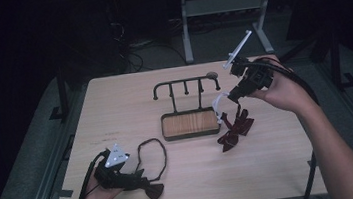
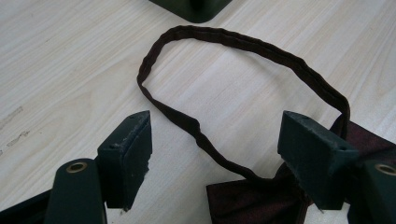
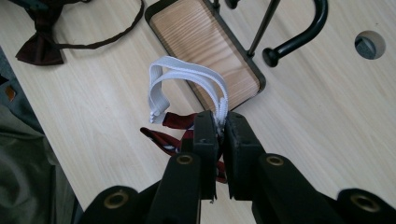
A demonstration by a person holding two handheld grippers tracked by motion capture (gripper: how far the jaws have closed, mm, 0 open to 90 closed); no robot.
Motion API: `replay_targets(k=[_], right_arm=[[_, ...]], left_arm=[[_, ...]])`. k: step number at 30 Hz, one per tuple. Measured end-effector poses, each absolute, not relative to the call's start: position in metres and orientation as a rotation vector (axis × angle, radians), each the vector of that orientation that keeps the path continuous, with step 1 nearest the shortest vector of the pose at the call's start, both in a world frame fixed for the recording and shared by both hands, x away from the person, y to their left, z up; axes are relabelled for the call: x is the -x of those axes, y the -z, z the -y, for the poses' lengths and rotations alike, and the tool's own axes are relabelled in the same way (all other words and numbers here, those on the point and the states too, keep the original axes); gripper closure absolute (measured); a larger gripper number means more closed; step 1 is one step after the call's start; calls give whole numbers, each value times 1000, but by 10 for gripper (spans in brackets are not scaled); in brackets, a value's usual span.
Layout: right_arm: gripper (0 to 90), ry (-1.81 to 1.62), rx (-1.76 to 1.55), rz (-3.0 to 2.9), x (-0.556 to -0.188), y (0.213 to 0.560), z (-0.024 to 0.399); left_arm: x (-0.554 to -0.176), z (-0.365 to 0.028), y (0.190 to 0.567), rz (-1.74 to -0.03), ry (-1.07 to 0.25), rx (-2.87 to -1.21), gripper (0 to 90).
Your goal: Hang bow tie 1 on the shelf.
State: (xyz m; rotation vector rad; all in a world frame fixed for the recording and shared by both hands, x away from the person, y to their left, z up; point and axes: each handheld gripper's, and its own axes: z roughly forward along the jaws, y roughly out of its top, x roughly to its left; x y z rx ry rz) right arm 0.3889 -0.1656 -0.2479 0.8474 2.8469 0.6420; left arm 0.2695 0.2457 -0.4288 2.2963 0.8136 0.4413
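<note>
A dark brown bow tie (image 1: 153, 190) (image 2: 252, 200) lies near the table's front left, and its thin strap loop (image 1: 150, 140) (image 2: 243, 42) is spread flat on the wood. My left gripper (image 1: 138, 178) (image 2: 219, 126) rests low over it, open, with part of the strap lying between the jaws untouched. My right gripper (image 1: 229, 96) (image 3: 220, 122) is raised right of the rack and shut on the white elastic strap (image 1: 220, 102) (image 3: 187, 74) of a red bow tie (image 1: 236, 130) (image 3: 180, 120). That tie trails below the gripper toward the table.
A black hook rack (image 1: 185, 83) (image 3: 299, 39) stands on its wood-bottomed tray (image 1: 190, 123) (image 3: 205, 42) at the table's middle. A round hole (image 1: 211, 75) (image 3: 370, 44) sits in the tabletop behind it. A desk frame stands on the dark floor beyond.
</note>
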Motion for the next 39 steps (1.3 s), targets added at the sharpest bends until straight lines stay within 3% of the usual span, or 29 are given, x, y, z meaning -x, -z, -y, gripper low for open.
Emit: replay_targets(k=[39], right_arm=[[832, -527, -1109, -2786, -456, 252, 158]], left_arm=[[-270, -245, 428, -795, -435, -2313, 267]])
